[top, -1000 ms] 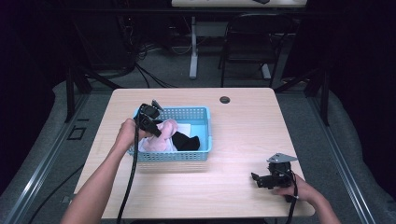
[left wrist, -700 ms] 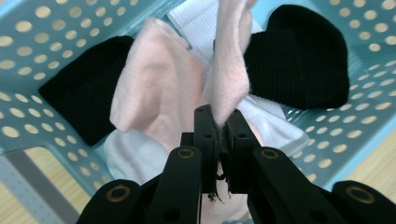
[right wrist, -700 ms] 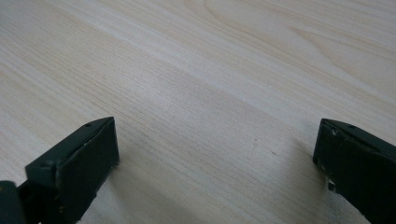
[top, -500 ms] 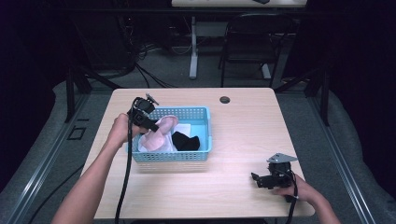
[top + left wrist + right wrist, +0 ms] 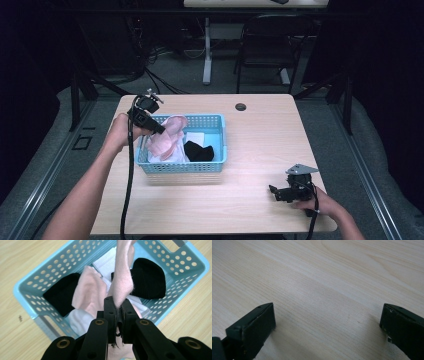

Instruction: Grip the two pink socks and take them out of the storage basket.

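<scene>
A light blue perforated basket (image 5: 210,166) (image 5: 186,263) sits left of the table's middle and holds pink, white and black socks. My left gripper (image 5: 159,130) (image 5: 118,305) hangs over the basket's left end, shut on a pink sock (image 5: 167,135) (image 5: 123,275) that droops from its jaws into the basket. Under it lie a black sock (image 5: 199,151) (image 5: 150,280), a second black sock (image 5: 62,292) and white fabric (image 5: 107,262). My right gripper (image 5: 273,191) (image 5: 327,322) rests low at the table's front right, open, with bare wood between its jaws.
The wooden table (image 5: 270,135) has a dark round grommet (image 5: 241,107) near its far edge. Beyond the table stand a black chair (image 5: 270,45) and a desk leg with cables on the floor. A cable trails from each gripper toward the front edge.
My left gripper has risen and drifted left over the basket, lifting the pink sock partly out of the pile. The right gripper has kept still.
</scene>
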The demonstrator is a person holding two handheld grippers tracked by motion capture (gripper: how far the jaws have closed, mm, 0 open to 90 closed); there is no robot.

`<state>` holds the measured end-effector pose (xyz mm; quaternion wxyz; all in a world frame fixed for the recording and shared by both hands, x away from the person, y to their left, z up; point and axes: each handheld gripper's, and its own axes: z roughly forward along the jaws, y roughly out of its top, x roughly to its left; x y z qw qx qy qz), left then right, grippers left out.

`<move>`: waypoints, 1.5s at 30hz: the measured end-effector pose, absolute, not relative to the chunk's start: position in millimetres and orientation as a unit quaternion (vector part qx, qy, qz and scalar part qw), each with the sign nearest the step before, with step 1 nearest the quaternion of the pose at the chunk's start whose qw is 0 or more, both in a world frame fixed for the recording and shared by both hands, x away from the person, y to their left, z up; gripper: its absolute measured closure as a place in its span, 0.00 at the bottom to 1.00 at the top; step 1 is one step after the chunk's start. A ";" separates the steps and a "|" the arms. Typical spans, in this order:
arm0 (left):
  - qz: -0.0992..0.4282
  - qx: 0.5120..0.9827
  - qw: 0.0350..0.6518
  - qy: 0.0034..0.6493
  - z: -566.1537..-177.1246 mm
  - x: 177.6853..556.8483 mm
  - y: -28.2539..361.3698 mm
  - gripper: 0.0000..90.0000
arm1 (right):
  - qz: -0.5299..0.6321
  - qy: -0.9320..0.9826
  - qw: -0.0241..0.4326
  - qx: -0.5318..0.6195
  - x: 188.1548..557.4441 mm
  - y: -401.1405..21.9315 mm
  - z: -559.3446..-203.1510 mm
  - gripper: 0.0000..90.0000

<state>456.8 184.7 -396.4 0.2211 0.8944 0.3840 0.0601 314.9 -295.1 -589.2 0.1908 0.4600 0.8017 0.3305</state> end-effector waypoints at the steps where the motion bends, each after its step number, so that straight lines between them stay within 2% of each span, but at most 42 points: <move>1: 0.061 0.894 0.222 0.384 -393.9 456.4 186.0 0.95 | 0.332 0.801 0.192 0.459 315.1 -295.2 -589.5 0.00; 16: 0.091 0.885 0.225 0.398 -357.2 444.4 216.1 0.95 | 0.329 0.803 0.192 0.459 315.0 -295.4 -589.2 0.00; 27: 0.106 0.874 0.221 0.420 -347.8 431.1 250.3 0.95 | 0.330 0.802 0.194 0.459 315.0 -295.2 -589.4 0.00; 36: 0.116 0.863 0.209 0.446 -348.8 421.1 284.8 0.95 | 0.333 0.801 0.193 0.460 315.0 -294.9 -589.6 0.00; 45: 0.127 0.846 0.195 0.480 -366.4 414.5 314.5 0.95 | 0.331 0.802 0.193 0.459 315.0 -295.1 -589.4 0.00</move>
